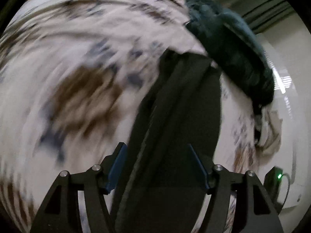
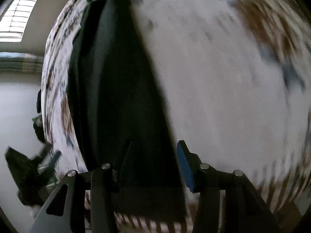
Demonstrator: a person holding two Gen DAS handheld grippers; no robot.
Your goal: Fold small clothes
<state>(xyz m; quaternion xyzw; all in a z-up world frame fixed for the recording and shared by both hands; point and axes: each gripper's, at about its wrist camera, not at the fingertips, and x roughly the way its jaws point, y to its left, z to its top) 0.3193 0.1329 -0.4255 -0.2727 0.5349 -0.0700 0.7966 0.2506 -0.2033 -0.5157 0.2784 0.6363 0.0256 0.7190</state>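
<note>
Black garment (image 1: 175, 116) runs lengthwise away between both open claws (image 1: 157, 167) (image 2: 153, 163), neither gripping it.

Left tongs (image 1: 159, 167): we hold them angled steeply down, jaws parted, blue pads (image 1: 116, 167) well apart and pressing on nothing. Right tongs (image 2: 155, 165): we hold them angled steeply down too, jaws parted, one blue pad (image 2: 185, 167) in clear view, gripping nothing.
</note>
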